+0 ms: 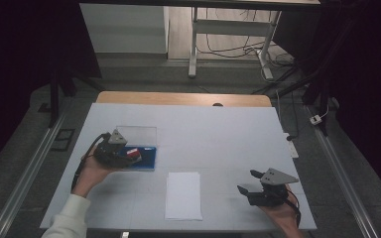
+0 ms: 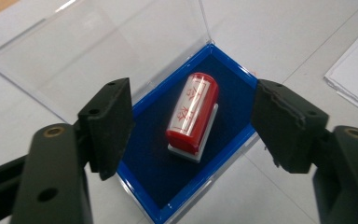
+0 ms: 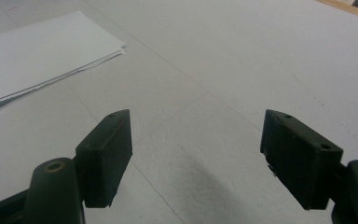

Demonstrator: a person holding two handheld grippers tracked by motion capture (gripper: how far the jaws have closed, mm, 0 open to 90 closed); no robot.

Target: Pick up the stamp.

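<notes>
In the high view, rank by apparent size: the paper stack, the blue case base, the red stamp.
1. paper stack, though it lies nearer the camera
2. blue case base
3. red stamp, clearly smallest

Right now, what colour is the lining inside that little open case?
Dark blue lining, under the red stamp; the left gripper view shows it best.

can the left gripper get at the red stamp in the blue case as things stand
Probably yes: the case lid is swung back, the red stamp lies uncovered, and the left gripper hovers open astride it.
</notes>
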